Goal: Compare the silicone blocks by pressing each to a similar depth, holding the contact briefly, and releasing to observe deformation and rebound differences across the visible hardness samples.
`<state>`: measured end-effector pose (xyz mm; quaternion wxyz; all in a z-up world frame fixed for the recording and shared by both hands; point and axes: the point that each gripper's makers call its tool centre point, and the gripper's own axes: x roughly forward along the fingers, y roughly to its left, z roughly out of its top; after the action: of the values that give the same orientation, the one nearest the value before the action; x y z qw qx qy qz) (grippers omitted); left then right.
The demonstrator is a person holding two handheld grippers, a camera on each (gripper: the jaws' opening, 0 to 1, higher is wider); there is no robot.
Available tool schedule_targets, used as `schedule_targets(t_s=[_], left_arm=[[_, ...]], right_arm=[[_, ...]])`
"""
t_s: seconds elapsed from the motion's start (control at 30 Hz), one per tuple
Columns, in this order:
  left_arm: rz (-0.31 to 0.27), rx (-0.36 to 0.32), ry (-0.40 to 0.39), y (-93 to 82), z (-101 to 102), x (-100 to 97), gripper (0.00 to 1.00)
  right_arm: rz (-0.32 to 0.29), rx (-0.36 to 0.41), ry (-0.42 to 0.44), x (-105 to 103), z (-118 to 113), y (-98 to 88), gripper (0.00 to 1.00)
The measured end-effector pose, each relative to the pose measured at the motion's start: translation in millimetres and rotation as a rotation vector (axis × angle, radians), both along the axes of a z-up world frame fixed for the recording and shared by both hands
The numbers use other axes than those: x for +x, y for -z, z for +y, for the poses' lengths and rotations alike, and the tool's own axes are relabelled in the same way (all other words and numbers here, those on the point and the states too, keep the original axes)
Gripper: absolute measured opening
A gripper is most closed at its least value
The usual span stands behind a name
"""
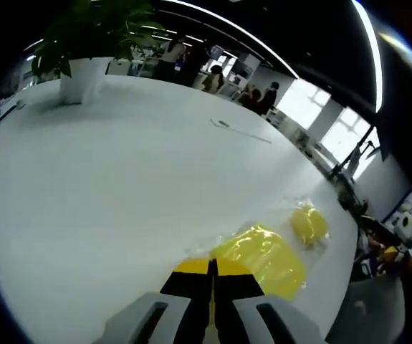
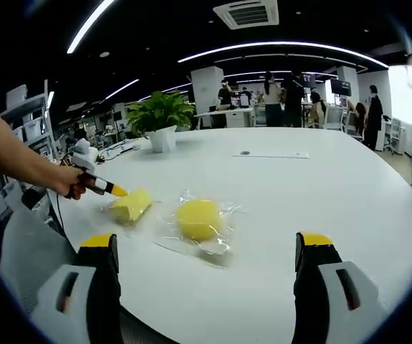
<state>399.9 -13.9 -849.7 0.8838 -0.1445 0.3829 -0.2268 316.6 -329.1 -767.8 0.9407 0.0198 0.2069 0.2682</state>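
On the white worktop (image 2: 320, 186) lie two yellow silicone samples, each in a clear plastic bag. In the right gripper view, the round yellow sample (image 2: 199, 218) rests ahead of the right gripper (image 2: 209, 247), roughly between the lines of its two jaws but clearly beyond their yellow tips and apart from them. Those jaws stand wide apart, released, with nothing between them.

Just to the left of the round sample in that view is the flatter yellow block (image 2: 131, 206), close beside it without clear contact. The left gripper (image 2: 114, 190), held in a person's hand (image 2: 69, 183), reaches in from the left, its yellow tip at the block's near edge; contact looks likely but cannot be told for certain.

In the left gripper view, the left gripper (image 1: 211, 269) has its jaws clenched together, only a thin seam between them, gripping nothing. The flat block (image 1: 263, 259) lies directly at their tips and a little to the right, the round sample (image 1: 309, 224) further on beyond it. A potted plant (image 1: 84, 54) stands at the worktop's far side.
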Motion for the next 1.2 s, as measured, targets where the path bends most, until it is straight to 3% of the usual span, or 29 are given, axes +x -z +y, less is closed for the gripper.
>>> schedule_targets(t_s=[0.2, 0.33, 0.4, 0.47, 0.5, 0.53, 0.63, 0.8, 0.87, 0.97, 1.13, 1.2], left_arm=[[-0.002, 0.019, 0.000, 3.5, 6.4, -2.5, 0.00], [-0.013, -0.032, 0.004, -2.5, 2.7, -5.2, 0.00], [-0.050, 0.028, 0.030, -3.0, 5.6, -4.1, 0.01], [-0.067, 0.020, 0.030, -6.1, 4.9, -4.3, 0.06], [-0.086, 0.033, 0.031, -7.3, 6.9, -2.8, 0.12], [-0.150, 0.078, 0.032, -11.0, 12.9, 2.4, 0.23], [-0.165, 0.081, 0.019, -15.0, 18.8, 0.3, 0.55], [-0.257, 0.099, -0.013, -34.5, 32.0, 2.7, 0.83], [-0.269, 0.090, -0.029, -41.2, 36.3, -0.7, 0.93], [-0.323, 0.065, -0.030, -59.0, 38.8, -11.8, 0.98], [-0.402, 0.102, -0.010, -74.6, 43.6, -42.4, 1.00], [-0.389, 0.092, -0.019, -73.7, 47.7, -56.1, 1.00]], right_arm=[[-0.003, 0.007, 0.001, 0.0, 0.2, -3.2, 0.96], [-0.007, 0.007, -0.004, 0.9, 0.9, -3.9, 0.96], [-0.007, 0.005, -0.007, 0.8, 1.3, -4.1, 0.96], [-0.007, 0.009, -0.009, 0.5, 2.0, -4.6, 0.96], [-0.008, 0.010, -0.009, 0.3, 2.2, -4.8, 0.96], [-0.007, 0.010, -0.010, 0.2, 2.4, -4.8, 0.96], [-0.001, 0.015, -0.012, 0.0, 1.9, -4.7, 0.96], [0.013, 0.017, -0.013, 2.7, -1.6, -5.9, 0.96], [0.014, 0.017, -0.014, 4.6, -3.6, -6.4, 0.96], [0.016, 0.012, -0.022, 5.7, -5.0, -5.4, 0.96], [0.040, -0.006, -0.041, 8.2, -10.7, 0.4, 0.96], [0.051, -0.011, -0.052, 8.8, -12.9, 1.3, 0.96]])
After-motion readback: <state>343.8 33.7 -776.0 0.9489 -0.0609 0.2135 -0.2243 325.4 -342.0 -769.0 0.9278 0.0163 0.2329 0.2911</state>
